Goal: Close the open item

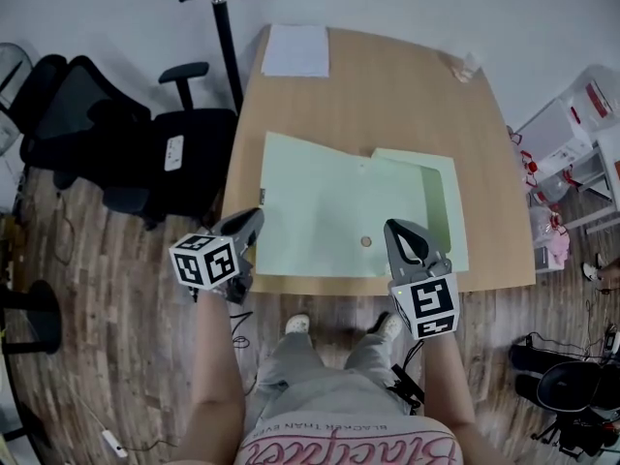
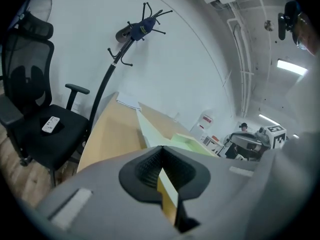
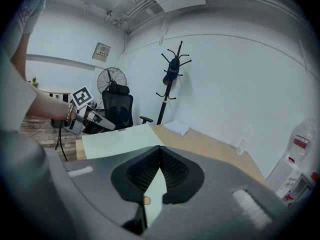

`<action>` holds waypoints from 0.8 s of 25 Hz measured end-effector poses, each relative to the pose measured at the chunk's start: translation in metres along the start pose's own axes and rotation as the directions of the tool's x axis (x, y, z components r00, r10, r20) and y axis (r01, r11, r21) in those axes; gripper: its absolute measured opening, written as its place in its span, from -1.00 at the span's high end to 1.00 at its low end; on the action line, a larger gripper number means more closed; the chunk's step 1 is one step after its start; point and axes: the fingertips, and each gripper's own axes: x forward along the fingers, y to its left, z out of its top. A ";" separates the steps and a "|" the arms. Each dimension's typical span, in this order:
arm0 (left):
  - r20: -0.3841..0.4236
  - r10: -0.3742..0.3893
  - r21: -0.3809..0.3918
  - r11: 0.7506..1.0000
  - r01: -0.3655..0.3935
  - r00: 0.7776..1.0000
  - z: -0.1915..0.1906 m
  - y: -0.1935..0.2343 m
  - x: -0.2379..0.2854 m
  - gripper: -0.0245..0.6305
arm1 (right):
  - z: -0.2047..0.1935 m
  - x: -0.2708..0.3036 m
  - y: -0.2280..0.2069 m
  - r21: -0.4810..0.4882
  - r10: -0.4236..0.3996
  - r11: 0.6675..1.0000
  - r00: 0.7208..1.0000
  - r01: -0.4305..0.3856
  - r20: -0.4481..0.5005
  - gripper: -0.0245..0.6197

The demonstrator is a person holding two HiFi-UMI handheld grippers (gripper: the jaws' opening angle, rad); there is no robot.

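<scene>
Being pinched along its near edge, the thin, probably floppy folder is being gripped by the closed fingers of left gripper and right gripper.

The folder lay on the near half of the table. My left hand-held gripper was at its near left corner, my right hand-held gripper at its near edge. Some papers lay on the far left corner; a chair stood left of the table.
</scene>
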 end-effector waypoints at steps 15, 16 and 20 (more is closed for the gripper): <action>-0.099 0.021 -0.114 0.993 -0.033 0.995 -0.018 0.027 0.016 0.87 | -0.010 0.005 -0.001 0.031 -0.034 0.999 0.999 0.034 -0.003 0.91; -0.098 0.011 -0.104 0.994 -0.021 0.995 -0.016 0.024 0.018 0.87 | -0.011 0.004 -0.003 0.036 -0.037 0.999 0.999 0.037 -0.004 0.91; -0.109 -0.080 -0.144 0.987 0.064 0.991 -0.011 -0.001 0.030 0.87 | -0.015 0.000 -0.012 0.051 -0.051 0.997 0.999 0.051 -0.003 0.91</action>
